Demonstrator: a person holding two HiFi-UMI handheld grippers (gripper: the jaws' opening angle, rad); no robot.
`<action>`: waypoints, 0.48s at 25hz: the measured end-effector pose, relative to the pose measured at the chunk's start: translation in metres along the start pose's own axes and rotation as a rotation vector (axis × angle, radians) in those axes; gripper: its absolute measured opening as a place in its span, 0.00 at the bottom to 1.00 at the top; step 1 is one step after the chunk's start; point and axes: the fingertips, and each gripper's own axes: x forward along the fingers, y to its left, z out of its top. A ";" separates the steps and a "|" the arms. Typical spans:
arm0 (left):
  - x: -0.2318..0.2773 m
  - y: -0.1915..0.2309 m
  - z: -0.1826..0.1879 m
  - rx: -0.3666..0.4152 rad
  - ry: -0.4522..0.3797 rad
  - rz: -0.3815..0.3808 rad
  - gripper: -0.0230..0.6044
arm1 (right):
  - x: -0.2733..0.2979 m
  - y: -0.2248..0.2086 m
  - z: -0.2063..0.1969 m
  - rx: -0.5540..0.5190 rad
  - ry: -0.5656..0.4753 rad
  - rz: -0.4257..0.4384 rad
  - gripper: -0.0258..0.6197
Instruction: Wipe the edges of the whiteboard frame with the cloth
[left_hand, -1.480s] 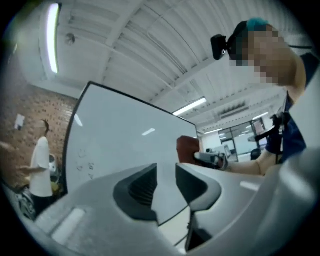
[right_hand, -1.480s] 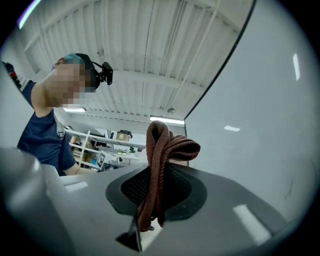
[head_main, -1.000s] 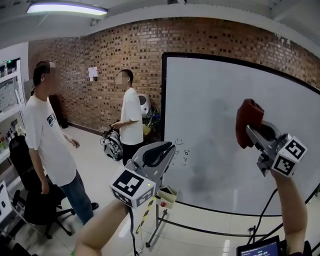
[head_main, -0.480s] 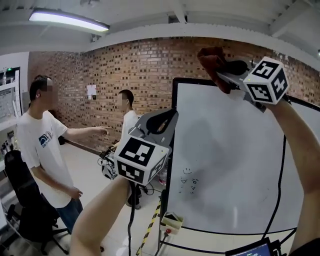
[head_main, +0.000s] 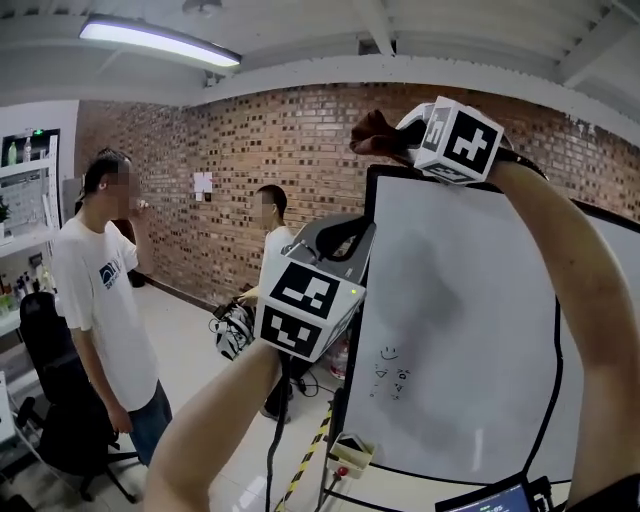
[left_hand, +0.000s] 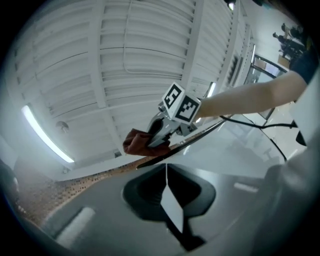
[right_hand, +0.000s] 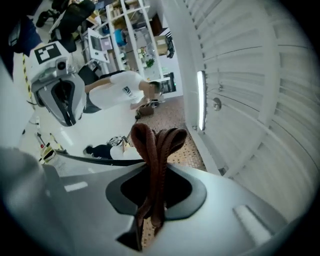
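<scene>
A whiteboard (head_main: 460, 330) in a black frame (head_main: 352, 370) stands before the brick wall. My right gripper (head_main: 392, 138) is shut on a folded dark-red cloth (head_main: 372, 133) and holds it at the frame's top left corner. In the right gripper view the cloth (right_hand: 155, 150) hangs out between the jaws above the frame edge (right_hand: 95, 160). My left gripper (head_main: 345, 232) is shut and empty, raised beside the board's left edge. The left gripper view looks up past its shut jaws (left_hand: 166, 172) at the cloth (left_hand: 136, 142) on the frame's top edge (left_hand: 200, 135).
Two people (head_main: 100, 290) (head_main: 272, 240) stand to the left of the board, with an office chair (head_main: 50, 400) near them. The board's stand (head_main: 305, 460) carries yellow-black tape. A small screen (head_main: 490, 497) shows at the bottom edge.
My right gripper has carried the cloth from in front of the board's face up to the frame's top left corner. My left gripper has risen alongside the board's left edge.
</scene>
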 end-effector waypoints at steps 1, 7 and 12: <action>-0.001 0.000 -0.002 0.014 0.004 -0.003 0.05 | 0.007 0.003 -0.004 -0.022 0.032 0.012 0.13; 0.002 -0.008 -0.019 0.091 0.010 -0.050 0.05 | 0.017 0.009 -0.025 -0.090 0.138 0.044 0.13; 0.010 -0.024 -0.024 0.068 -0.015 -0.109 0.05 | -0.006 0.009 -0.047 -0.107 0.225 0.067 0.13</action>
